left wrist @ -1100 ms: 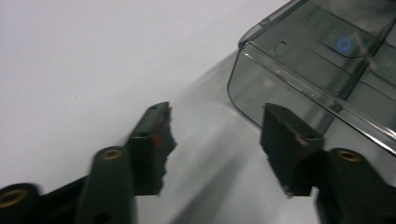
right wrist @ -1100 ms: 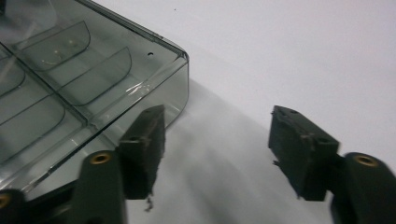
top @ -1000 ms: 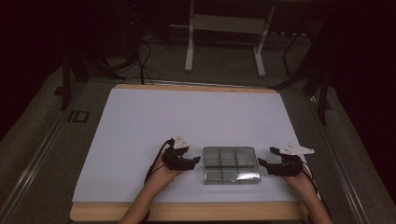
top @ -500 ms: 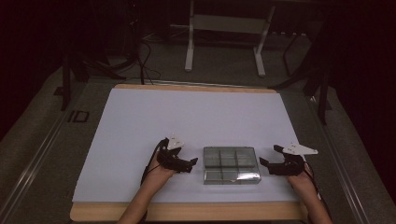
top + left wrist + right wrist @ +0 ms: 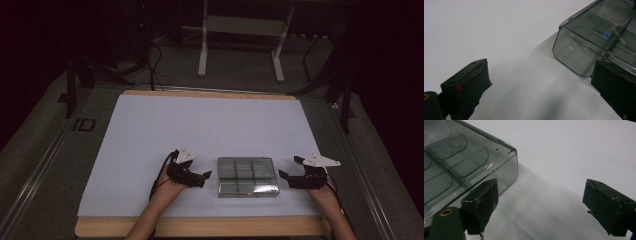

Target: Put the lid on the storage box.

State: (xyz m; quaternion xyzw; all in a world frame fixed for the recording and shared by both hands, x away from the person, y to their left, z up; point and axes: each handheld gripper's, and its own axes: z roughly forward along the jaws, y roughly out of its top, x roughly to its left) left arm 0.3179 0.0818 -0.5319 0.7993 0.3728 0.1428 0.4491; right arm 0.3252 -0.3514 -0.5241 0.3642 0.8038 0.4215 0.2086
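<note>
With both sets of jaws spread wide and nothing between them, L gripper sits just left of the clear compartment box, R gripper just right of it; neither touches it. Box lies flat on white sheet near front edge of table, lid closed, dividers visible thru it. Hands resting on sheet.

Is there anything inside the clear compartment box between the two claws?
The compartment box appears empty: through its clear lid only dividers show. It lies on the white sheet. The near compartments are glare-washed in the high view, so small items there cannot be ruled out.
</note>
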